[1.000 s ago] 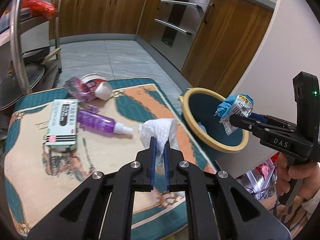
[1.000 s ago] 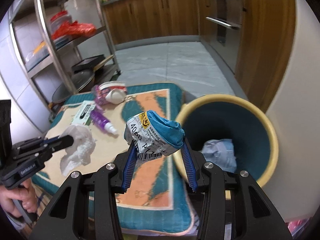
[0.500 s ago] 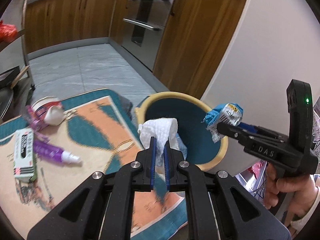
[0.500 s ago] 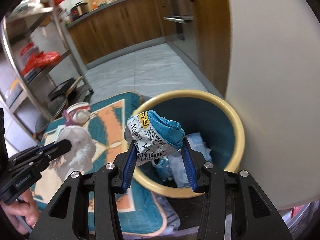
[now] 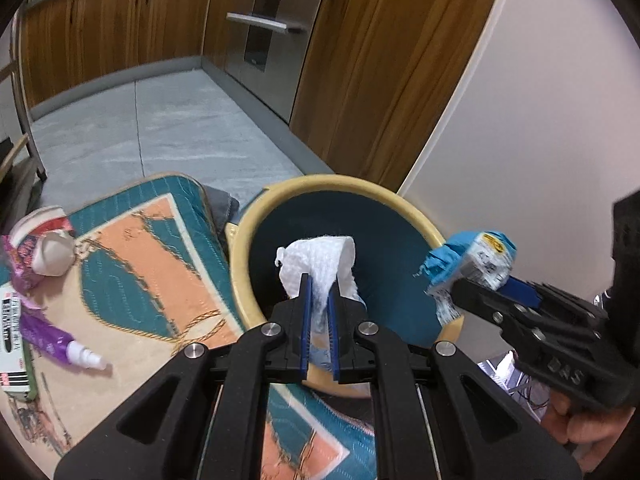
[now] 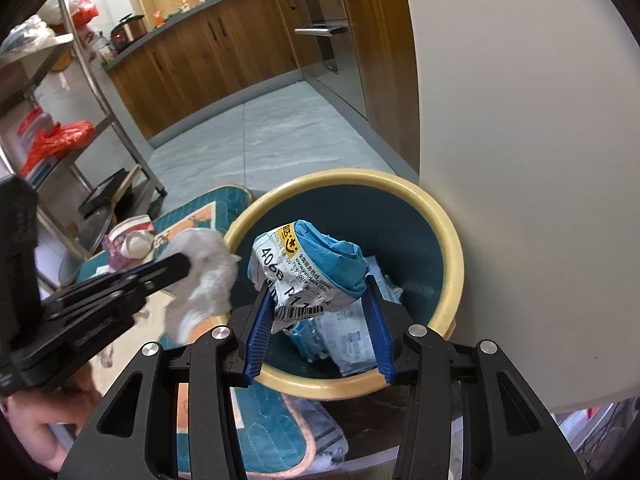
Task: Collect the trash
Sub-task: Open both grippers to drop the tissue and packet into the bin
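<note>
Kitchen: grey tile floor [image 5: 168,128], wooden cabinets [image 5: 100,36] along the back, built-in oven [image 5: 272,28], white wall [image 6: 520,160] on the right, steel shelf rack [image 6: 80,80] on the left with a red plastic bag [image 6: 56,140] on it. Low surface covered by a teal-and-orange patterned mat [image 5: 152,264]. On the mat, left side: purple spray bottle [image 5: 52,340], white-and-green box [image 5: 12,344], crumpled paper cup [image 5: 48,240] with a purple wrapper beside it. Trash bin [image 6: 448,232], yellow rim and dark teal inside, stands just beside the mat's edge, against the wall; crumpled blue-and-white packaging already lies in it.

Left hand-held gripper [image 5: 319,288]: blue pads nearly together, clamped on a white crumpled tissue [image 5: 320,256], which hangs above the bin's opening, near the mat-side rim.

Right hand-held gripper [image 6: 318,312]: pads held apart about halfway, clamped on a crumpled blue-and-white shipping bag [image 6: 308,272] with a barcode label, above the bin's middle. Neither piece touches the bin. Both grippers sit side by side, close, not touching.
</note>
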Motion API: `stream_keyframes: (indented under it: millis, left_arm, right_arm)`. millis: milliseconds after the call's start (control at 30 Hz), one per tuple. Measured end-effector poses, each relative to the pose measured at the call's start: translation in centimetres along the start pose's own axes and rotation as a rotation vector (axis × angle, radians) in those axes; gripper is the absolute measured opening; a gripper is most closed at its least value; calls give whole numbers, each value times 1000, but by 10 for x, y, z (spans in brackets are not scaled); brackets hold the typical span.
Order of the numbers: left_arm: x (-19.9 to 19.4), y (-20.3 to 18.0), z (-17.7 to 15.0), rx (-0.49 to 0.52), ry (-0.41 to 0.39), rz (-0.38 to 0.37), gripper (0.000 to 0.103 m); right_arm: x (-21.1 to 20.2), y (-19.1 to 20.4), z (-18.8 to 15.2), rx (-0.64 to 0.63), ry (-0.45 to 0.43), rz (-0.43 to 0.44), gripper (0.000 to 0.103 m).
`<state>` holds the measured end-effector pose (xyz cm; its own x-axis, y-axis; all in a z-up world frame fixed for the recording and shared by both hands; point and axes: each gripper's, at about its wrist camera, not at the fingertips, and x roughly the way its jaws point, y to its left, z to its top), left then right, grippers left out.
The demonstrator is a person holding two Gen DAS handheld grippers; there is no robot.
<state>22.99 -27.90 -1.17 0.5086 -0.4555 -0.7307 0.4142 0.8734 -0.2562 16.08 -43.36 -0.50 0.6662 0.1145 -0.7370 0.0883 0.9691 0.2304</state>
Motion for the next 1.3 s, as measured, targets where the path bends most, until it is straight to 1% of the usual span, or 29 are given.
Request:
stream_keyframes:
  millis: [167,333,367,400,467,533,600,667,700,900,967,1000,1100,1300]
  left_arm:
    - [31,-4,1,20,53,10,7]
    - [51,-2,-5,7,96,3,7]
    - [53,-1,-6,5,102,3,11]
    - [54,-1,-6,5,104,6,18]
    - [55,1,-8,-8,105,-4,28]
    - [53,3,-8,-11,100,-5,36]
    - [49,5,-9,-10,94,-11,50]
    - [42,6,-10,5,74,12,59]
    - [39,8,-10,7,68,15,62]
    - [19,21,-14,-5,37,51,63]
    - [14,26,-15,-20,29,55,66]
    - [9,33,-17,-40,22,60,67]
    - [-1,46,-19,-76,10,67,67]
    - [-24,69,-25,-116,-15,96,67]
  right_arm:
    - [2,-5,2,25,1,-5,46]
    - [13,-9,0,36,29,-22,46]
    - [15,-10,0,40,35,-23,46]
    - [17,-11,-1,42,39,-25,46]
    - [18,-11,-1,41,42,-27,46]
    - [18,-10,-1,36,41,-30,46]
    - [19,-10,-2,37,43,-31,46]
    - [20,-9,-2,37,48,-34,47]
    - [21,-9,-3,36,52,-35,47]
    - [28,-7,-5,23,72,-42,48]
    - [30,-7,-5,32,79,-43,57]
    - [31,-8,-4,48,81,-35,57]
    - [28,-12,-1,92,68,-4,58]
    - [26,-5,1,96,53,7,58]
